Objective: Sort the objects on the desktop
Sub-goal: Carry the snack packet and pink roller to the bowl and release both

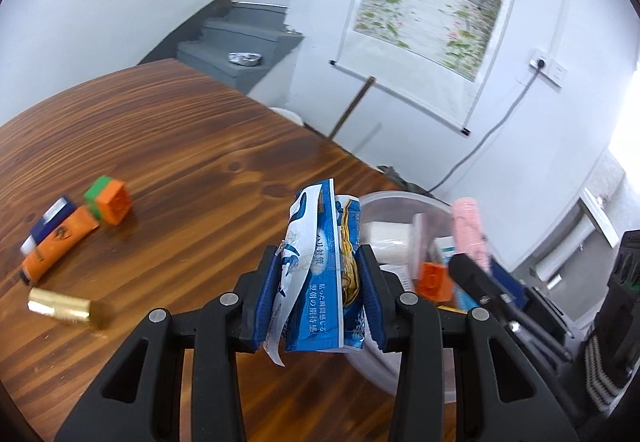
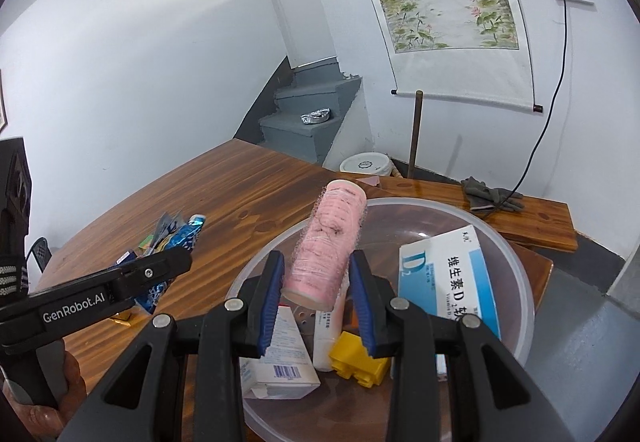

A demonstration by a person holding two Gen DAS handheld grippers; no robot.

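**Both tongs loaded, bowl just ahead**

Right gripper (image 2: 316, 282) clamps a pink roller (image 2: 330, 242), long axis pointing away, directly over the clear bowl (image 2: 516, 282). Left gripper (image 1: 320, 282) pinches blue sachets (image 1: 320, 262), bowl to its right and just beyond. Right is nearer. Readable: "GenRobot.AI" on the tongs; "D2", "Vitamin D" on the box (image 2: 448, 274).

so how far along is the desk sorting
Partly done. Already in the clear tub: a vitamin D box, a yellow block, an orange block and small cartons. In hand: the right tool grips a pink hair roller over the tub; the left tool grips blue sachets. Left on the table: green-orange blocks, an orange tube, a gold cylinder.
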